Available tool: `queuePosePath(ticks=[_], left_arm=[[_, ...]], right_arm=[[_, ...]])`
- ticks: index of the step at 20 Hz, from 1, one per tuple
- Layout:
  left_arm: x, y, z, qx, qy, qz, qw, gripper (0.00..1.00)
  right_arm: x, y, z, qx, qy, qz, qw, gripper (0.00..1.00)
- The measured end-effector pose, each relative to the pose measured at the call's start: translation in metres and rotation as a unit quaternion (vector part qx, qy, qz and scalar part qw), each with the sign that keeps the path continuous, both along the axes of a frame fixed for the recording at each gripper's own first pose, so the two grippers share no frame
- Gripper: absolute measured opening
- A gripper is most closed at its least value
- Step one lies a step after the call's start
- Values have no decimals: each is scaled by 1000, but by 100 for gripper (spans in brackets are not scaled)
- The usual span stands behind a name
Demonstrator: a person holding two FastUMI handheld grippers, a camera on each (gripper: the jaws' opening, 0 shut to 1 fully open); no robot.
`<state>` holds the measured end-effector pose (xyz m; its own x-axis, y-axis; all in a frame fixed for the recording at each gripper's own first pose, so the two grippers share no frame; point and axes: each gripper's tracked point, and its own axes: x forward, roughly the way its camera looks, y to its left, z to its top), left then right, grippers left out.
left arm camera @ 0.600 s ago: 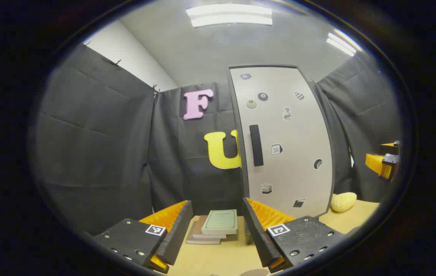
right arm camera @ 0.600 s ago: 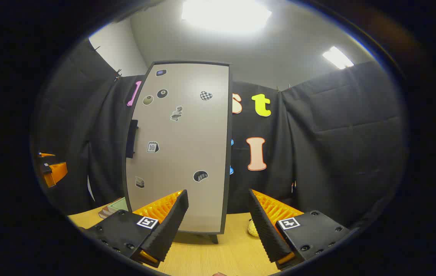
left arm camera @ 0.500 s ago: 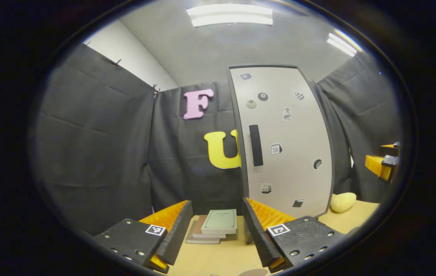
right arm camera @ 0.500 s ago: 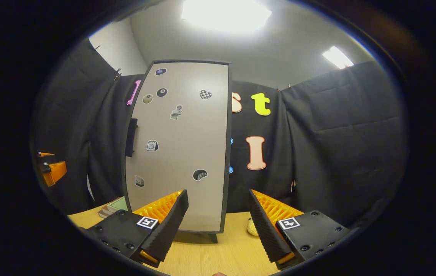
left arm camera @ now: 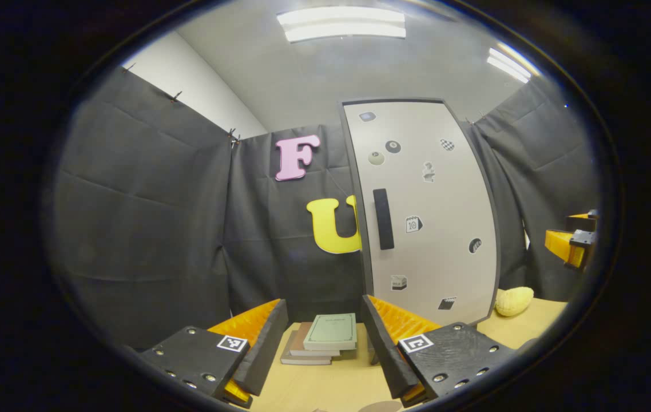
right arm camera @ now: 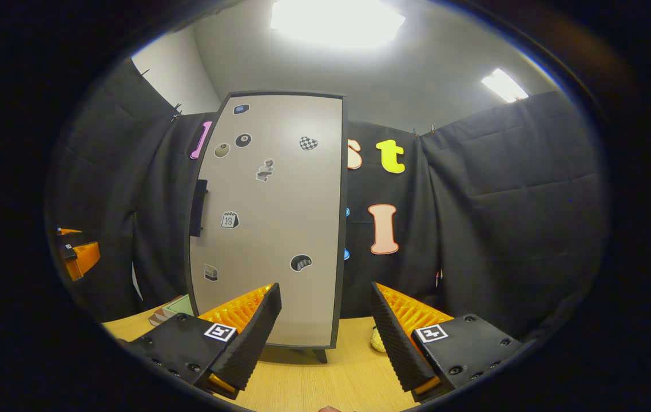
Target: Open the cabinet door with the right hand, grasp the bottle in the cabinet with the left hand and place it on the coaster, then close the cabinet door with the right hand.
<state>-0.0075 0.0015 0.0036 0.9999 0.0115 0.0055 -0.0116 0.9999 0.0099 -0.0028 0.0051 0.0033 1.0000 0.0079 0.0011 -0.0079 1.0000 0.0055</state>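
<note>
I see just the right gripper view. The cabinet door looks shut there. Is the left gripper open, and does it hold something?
Observer: The left gripper is open; nothing is between its fingers.
Operator: What lies in front of it?
Observer: A stack of books on the table, with a green one on top.
Operator: And how does the handle look from that side?
Observer: The left gripper view faces it: a dark upright bar near the left edge of the door, which is shut.
</note>
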Motion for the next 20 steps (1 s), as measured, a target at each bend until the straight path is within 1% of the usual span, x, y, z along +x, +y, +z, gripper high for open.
queuePosePath(ticks=[4,6,9,13,14,15,16,17,19,20], left_arm=[[-3,2,-1,2,2,4,1000,83],[-4,7,-2,4,3,9,1000,78],[-7,17,-6,4,8,17,1000,78],[-14,40,-16,5,18,36,999,78],[-15,48,-17,8,19,42,999,81],[-17,56,-20,13,19,48,999,78],[-19,64,-22,18,21,55,998,81],[-22,73,-24,22,23,63,998,78],[-26,91,-29,23,28,78,996,78],[-29,99,-30,21,30,84,996,81]], right_arm=[[2,8,1,3,3,10,1000,98],[8,14,5,3,3,18,1000,98],[24,31,20,14,-1,33,999,98],[55,67,49,29,-8,67,997,98],[63,77,58,28,-14,75,997,98],[70,88,68,26,-20,83,996,98],[77,99,77,24,-27,90,995,98],[83,110,86,24,-34,97,994,98],[94,136,99,25,-43,111,993,97],[100,148,104,24,-43,116,992,97]])
